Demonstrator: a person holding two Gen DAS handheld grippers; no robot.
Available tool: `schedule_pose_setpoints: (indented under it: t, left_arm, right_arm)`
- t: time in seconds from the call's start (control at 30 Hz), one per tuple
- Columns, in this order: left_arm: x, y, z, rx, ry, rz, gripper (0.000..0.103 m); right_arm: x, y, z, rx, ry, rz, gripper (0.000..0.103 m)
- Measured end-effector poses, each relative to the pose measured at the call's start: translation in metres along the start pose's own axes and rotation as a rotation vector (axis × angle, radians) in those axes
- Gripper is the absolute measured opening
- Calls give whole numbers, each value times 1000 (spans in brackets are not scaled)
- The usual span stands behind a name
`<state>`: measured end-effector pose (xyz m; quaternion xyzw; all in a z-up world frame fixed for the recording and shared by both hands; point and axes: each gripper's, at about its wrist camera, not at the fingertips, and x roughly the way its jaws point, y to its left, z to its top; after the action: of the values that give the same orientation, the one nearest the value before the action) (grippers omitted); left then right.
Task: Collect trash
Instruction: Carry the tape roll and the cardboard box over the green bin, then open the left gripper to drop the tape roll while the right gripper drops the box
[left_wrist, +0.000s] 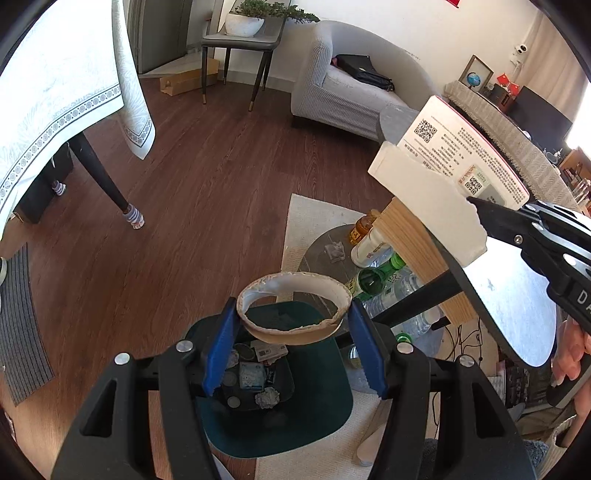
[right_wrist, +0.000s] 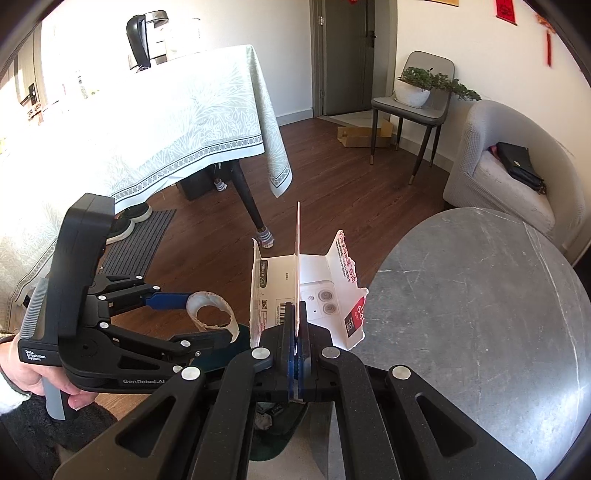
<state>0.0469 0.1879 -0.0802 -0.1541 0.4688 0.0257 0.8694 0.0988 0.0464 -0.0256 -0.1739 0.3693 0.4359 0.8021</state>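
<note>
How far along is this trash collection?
Partly done: the dark green bin already holds crumpled scraps. In hand: the left gripper clamps a brown cardboard tape ring above it; the right gripper pinches a torn white printed carton. Left: dropping both, then bottles on the lower shelf.

"GenRobot.AI" on left gripper (right_wrist: 207, 314)

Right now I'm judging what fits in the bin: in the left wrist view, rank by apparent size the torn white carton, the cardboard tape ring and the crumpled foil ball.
1. Torn white carton, though nearness to the camera may inflate it.
2. Cardboard tape ring.
3. Crumpled foil ball, smallest, lying farther away in the bin.
</note>
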Motion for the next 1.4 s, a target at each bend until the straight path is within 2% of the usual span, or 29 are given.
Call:
schedule_pose_setpoints:
  t: [0.3,0.73,0.87,1.07,1.4]
  left_arm:
    - [21,7,-22,13,88,5,63]
    - [41,17,-47,6,175,-9,63]
    - [39,24,-48,5,169,4,68]
    - [31,39,-47,-20,147,1,69]
    - [-7,50,-35,16,23,25,54]
  right_arm:
    - [15,12,-3,-33,48,7,0]
    - [35,19,5,-45,85,10,0]
    - [44,24,6,-53,102,13,1]
    - [60,36,3,-70,134,14,0]
    - [96,50,-13,-95,223,13,0]
